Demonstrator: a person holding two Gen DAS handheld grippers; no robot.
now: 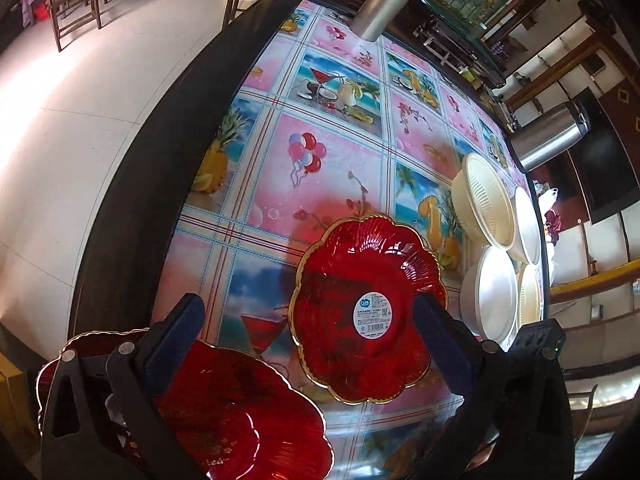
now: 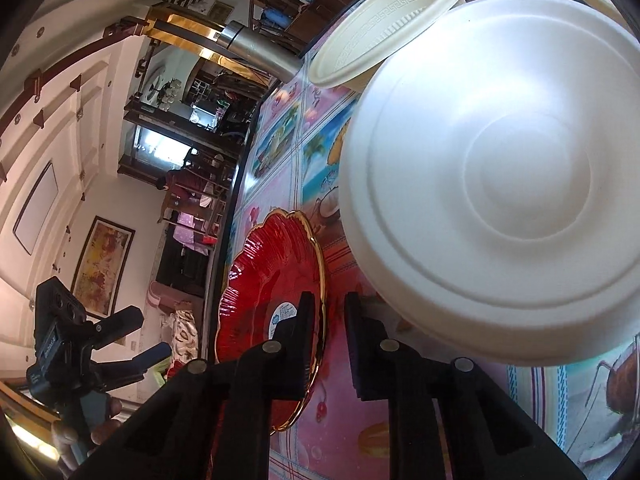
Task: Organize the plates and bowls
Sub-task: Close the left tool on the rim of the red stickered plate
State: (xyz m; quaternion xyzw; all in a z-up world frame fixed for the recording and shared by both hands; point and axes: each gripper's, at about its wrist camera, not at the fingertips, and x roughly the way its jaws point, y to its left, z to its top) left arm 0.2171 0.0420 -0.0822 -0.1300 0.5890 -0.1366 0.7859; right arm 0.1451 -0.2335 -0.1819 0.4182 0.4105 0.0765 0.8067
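Spreading under everything is the worktop (image 1: 340,152), covered in a glossy cloth of pink and blue squares printed with balloons, pineapples and cocktails. Along its far edge lie the pale dishes: a cream slotted bowl (image 1: 486,200) tipped on its side, with a white bowl (image 1: 496,294) just below it, their rims overlapping; in the right wrist view that white bowl (image 2: 500,176) is upside down and fills most of the frame, a cream plate with a key-pattern rim (image 2: 384,28) behind it. Near the middle sits a red scalloped plate with a gold rim (image 1: 368,308), a round white label at its centre. A second red plate (image 1: 244,420) lies closer, at the worktop's near edge, under the left fingers. Two steel flasks (image 1: 384,0) stand at the back.

The left hand-held gripper (image 1: 308,328) is spread wide — nothing between its blue pads, and the labelled plate shows through the gap. The right hand-held gripper (image 2: 326,320) is nearly closed, its fingers either side of the gold rim of the red plate (image 2: 276,280) — whether they actually pinch it, I cannot tell.
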